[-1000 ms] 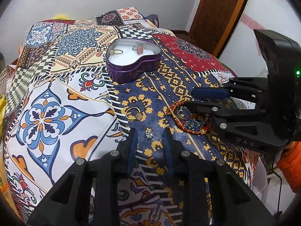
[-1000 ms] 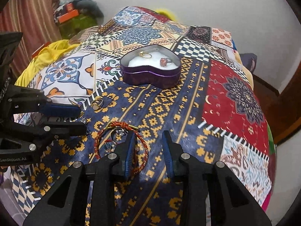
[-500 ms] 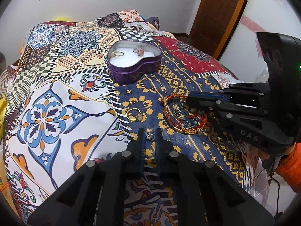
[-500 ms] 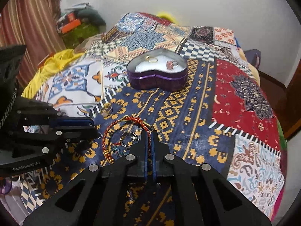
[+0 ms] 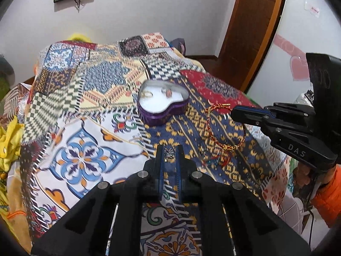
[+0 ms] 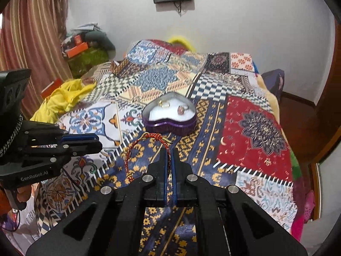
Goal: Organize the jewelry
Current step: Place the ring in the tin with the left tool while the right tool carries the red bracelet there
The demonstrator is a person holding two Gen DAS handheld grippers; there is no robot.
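My left gripper (image 5: 169, 156) pinches a small silver filigree charm (image 5: 169, 154) above the patchwork bedspread (image 5: 85, 128). My right gripper (image 6: 169, 160) clamps a braided red-and-gold cord bracelet (image 6: 130, 155). Only the right view clearly shows two rings inside the purple heart-shaped tin (image 6: 170, 117).

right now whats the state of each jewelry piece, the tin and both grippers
left gripper: shut on the small silver charm
small silver charm: pinched, lifted off the bedspread
right gripper: shut on the red braided bracelet
red braided bracelet: held, hanging in a loop
heart tin: open, no lid on
gold ring: lying in the tin
pink stone ring: lying in the tin
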